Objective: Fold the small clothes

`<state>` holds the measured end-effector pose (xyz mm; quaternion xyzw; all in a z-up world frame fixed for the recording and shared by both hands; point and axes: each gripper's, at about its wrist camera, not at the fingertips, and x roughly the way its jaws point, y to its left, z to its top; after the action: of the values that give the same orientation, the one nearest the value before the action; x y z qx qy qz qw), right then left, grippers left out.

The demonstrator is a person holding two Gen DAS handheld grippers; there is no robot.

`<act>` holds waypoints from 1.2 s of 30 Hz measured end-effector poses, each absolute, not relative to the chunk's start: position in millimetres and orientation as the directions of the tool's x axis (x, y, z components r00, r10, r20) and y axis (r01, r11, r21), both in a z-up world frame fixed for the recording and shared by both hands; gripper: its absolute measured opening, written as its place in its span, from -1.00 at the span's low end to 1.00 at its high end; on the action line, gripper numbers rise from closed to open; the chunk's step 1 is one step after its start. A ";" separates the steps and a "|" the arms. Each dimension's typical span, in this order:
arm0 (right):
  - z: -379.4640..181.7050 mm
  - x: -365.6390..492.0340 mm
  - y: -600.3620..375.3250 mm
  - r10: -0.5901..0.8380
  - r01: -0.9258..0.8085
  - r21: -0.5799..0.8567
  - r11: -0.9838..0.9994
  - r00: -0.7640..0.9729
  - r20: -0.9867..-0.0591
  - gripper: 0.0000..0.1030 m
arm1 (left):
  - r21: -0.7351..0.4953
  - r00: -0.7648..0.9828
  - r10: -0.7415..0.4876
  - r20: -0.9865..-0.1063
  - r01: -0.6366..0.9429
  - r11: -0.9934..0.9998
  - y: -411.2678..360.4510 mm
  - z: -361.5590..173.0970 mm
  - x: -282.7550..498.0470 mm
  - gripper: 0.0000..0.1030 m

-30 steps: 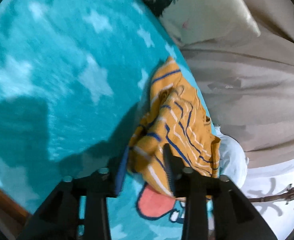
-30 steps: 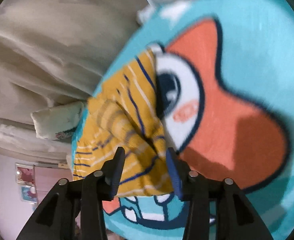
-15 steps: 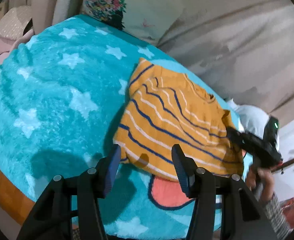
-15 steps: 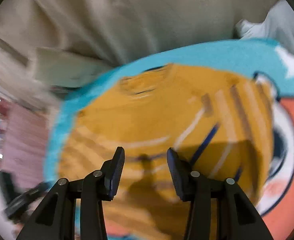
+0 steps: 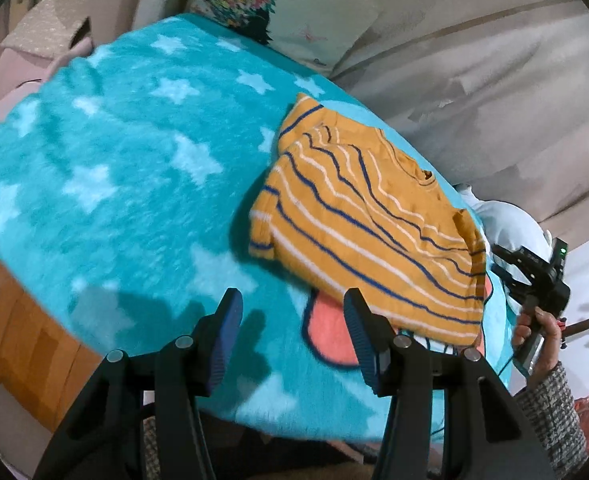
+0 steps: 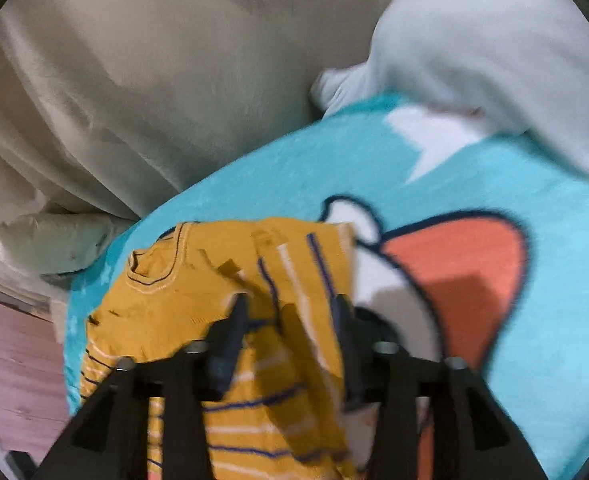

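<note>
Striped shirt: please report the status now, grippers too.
Left gripper open, empty, short of shirt. Right gripper opening, over shirt, no grip seen. Striped shirt lies partly folded on blue blanket. Nothing in the way.

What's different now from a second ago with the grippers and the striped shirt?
A second ago both grippers had bunched shirt fabric between their fingers. Now the left gripper has let go and backed away, open over the blanket. The yellow striped shirt has gone from a crumpled bundle to lying spread flat. The right gripper has shifted across the shirt, jaws opening above it. The shirt remains on the same corner of the blanket.
</note>
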<state>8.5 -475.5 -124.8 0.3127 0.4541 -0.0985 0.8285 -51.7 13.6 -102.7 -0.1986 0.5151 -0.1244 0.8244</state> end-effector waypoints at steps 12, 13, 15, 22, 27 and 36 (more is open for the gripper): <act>-85.8 -44.6 -412.5 0.237 0.216 0.463 0.860 0.634 -0.736 0.06 | -0.450 0.535 -0.362 -0.764 -0.038 0.892 37.7 -84.5 -90.2 0.15; -90.7 -42.1 -407.1 0.263 0.202 0.482 0.852 0.631 -0.729 0.06 | -0.459 0.541 -0.371 -0.755 -0.032 0.888 36.4 -85.2 -91.1 0.15; -103.3 -36.8 -395.9 0.307 0.179 0.507 0.843 0.614 -0.727 0.06 | -0.458 0.539 -0.376 -0.754 -0.021 0.889 34.0 -87.4 -90.2 0.15; -133.1 -13.2 -348.9 0.386 0.155 0.520 0.840 0.503 -0.773 0.06 | -0.448 0.551 -0.376 -0.745 0.006 0.894 32.7 -93.0 -68.0 0.15; -126.1 32.1 -302.6 0.405 0.076 0.490 0.868 0.461 -0.789 0.06 | -0.491 0.511 -0.428 -0.745 0.013 0.871 33.6 -115.9 -20.7 0.15; -139.2 153.0 -182.6 0.520 -0.013 0.540 0.841 0.288 -0.804 0.24 | -0.523 0.370 -0.511 -0.776 0.077 0.849 20.0 -156.8 57.8 0.16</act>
<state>153.0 -182.6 -139.2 0.2224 0.5709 0.1728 0.7712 57.8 20.0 -156.8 -0.2046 0.5307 -0.1833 0.8018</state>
